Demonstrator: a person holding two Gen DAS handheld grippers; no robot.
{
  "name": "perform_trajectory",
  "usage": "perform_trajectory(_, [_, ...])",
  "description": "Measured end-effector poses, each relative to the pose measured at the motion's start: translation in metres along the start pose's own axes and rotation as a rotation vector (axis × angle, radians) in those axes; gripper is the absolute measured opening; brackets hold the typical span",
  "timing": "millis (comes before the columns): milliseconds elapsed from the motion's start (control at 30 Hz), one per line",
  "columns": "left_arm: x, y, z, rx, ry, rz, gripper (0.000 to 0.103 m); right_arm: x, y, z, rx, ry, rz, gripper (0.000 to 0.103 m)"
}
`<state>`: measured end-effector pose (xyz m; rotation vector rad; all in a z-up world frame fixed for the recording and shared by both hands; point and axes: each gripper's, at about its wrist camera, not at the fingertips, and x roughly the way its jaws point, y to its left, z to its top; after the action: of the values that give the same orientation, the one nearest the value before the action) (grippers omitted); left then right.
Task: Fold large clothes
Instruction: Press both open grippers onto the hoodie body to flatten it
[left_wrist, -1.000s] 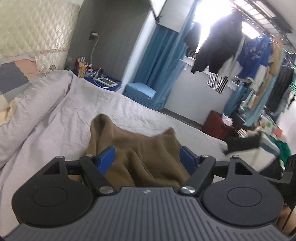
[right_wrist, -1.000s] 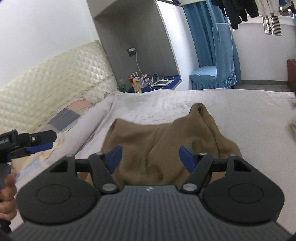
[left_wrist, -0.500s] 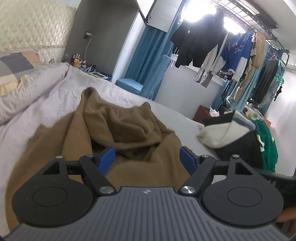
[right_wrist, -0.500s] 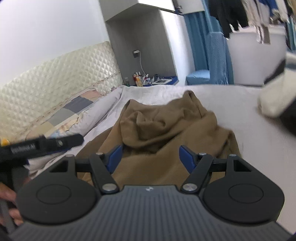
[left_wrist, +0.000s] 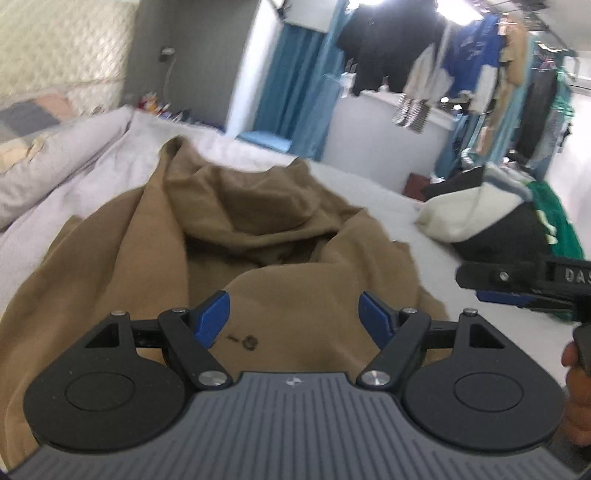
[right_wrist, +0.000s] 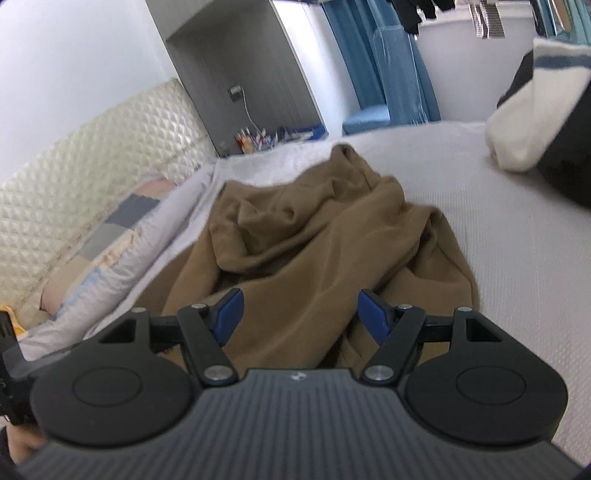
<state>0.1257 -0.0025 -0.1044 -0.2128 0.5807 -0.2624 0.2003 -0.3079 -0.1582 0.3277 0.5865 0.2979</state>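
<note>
A large brown hooded garment (left_wrist: 258, 229) lies crumpled on the pale grey bed (left_wrist: 373, 199), its hood toward the far side. My left gripper (left_wrist: 294, 314) hovers open over the garment's near part, with a small dark mark (left_wrist: 250, 342) on the cloth just below its blue fingers (left_wrist: 213, 314). In the right wrist view the same garment (right_wrist: 314, 236) fills the middle, and my right gripper (right_wrist: 298, 313) stands open just above its near folds. Nothing is pinched in either one. The right gripper's side (left_wrist: 524, 280) shows at the left view's right edge.
A pile of white, black and green clothes (left_wrist: 491, 218) sits on the bed to the right. A rolled quilt and patchwork pillows (right_wrist: 110, 240) line the left by the quilted headboard (right_wrist: 92, 147). Hanging clothes (left_wrist: 461, 66), blue curtains and a bedside table lie beyond.
Both grippers have moved forward and down toward the brown garment, which now looks larger and fills the space under the fingers. Their jaws stayed equally wide.
</note>
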Motion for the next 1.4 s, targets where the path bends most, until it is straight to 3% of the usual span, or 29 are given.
perform_trajectory(167, [0.002,0.016,-0.003,-0.080,0.041,0.069,0.080,0.010,-0.001,-0.003,-0.006,0.034,-0.001,0.071])
perform_trajectory(500, [-0.017,0.027,-0.001,-0.134,0.008,0.028,0.080,0.031,0.030,-0.024,-0.096,0.174,0.170,0.071])
perform_trajectory(633, [-0.029,0.038,0.001,-0.163,-0.020,0.020,0.080,0.039,0.050,-0.036,-0.148,0.197,0.176,0.085])
perform_trajectory(900, [-0.034,0.063,0.001,-0.209,-0.031,0.046,0.080,0.064,0.073,-0.054,-0.231,0.253,0.090,0.088])
perform_trajectory(1167, [-0.030,0.073,-0.003,-0.246,-0.020,0.040,0.080,0.093,0.086,-0.068,-0.297,0.356,0.129,0.089])
perform_trajectory(1267, [-0.028,0.078,-0.004,-0.270,-0.023,0.035,0.080,0.099,0.094,-0.075,-0.357,0.365,0.131,0.080])
perform_trajectory(1400, [-0.028,0.090,-0.005,-0.334,-0.029,0.018,0.080,0.096,0.104,-0.084,-0.470,0.350,0.079,0.053])
